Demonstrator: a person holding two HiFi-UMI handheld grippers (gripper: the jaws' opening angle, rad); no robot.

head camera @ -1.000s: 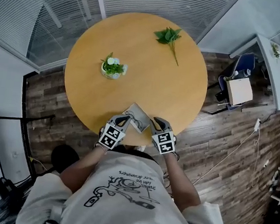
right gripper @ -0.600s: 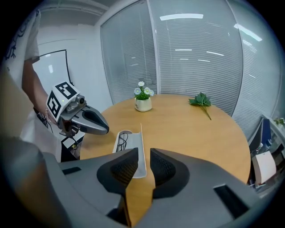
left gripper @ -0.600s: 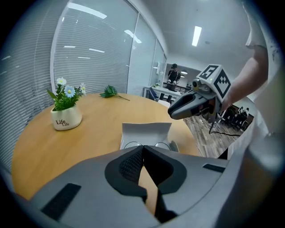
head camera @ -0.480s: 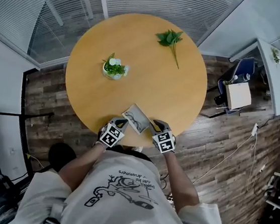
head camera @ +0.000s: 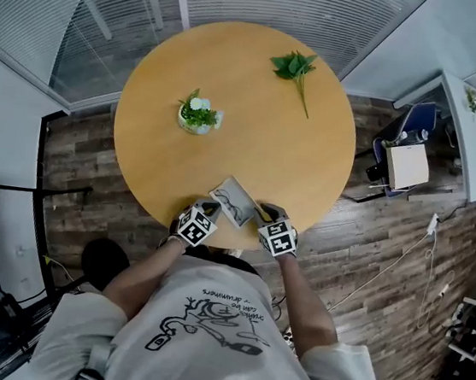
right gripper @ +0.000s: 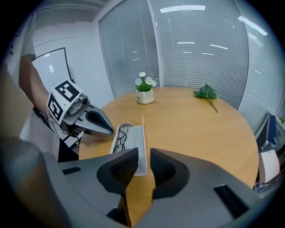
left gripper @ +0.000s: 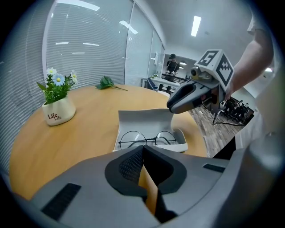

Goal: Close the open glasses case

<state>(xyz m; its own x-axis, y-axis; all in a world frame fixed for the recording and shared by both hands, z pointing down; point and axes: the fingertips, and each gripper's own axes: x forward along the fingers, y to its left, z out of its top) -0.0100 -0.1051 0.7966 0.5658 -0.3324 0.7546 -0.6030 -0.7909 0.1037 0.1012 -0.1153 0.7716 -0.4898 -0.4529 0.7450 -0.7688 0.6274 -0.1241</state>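
Observation:
The white glasses case lies open at the near edge of the round wooden table. Its lid stands up and round wire glasses rest in the tray. My left gripper sits just left of the case, shut on nothing, its jaw tips meeting. Just right of the case is my right gripper. A narrow gap shows between its pads, and nothing is in it. The case's lid edge lies straight ahead of it. Neither gripper touches the case.
A small white pot of daisies stands at the table's left middle. A green leafy sprig lies at the far right. The table's near edge runs right under both grippers. A chair with a box stands on the floor to the right.
Both grippers have drawn slightly closer to the case's two sides. The case itself has stayed open and in place.

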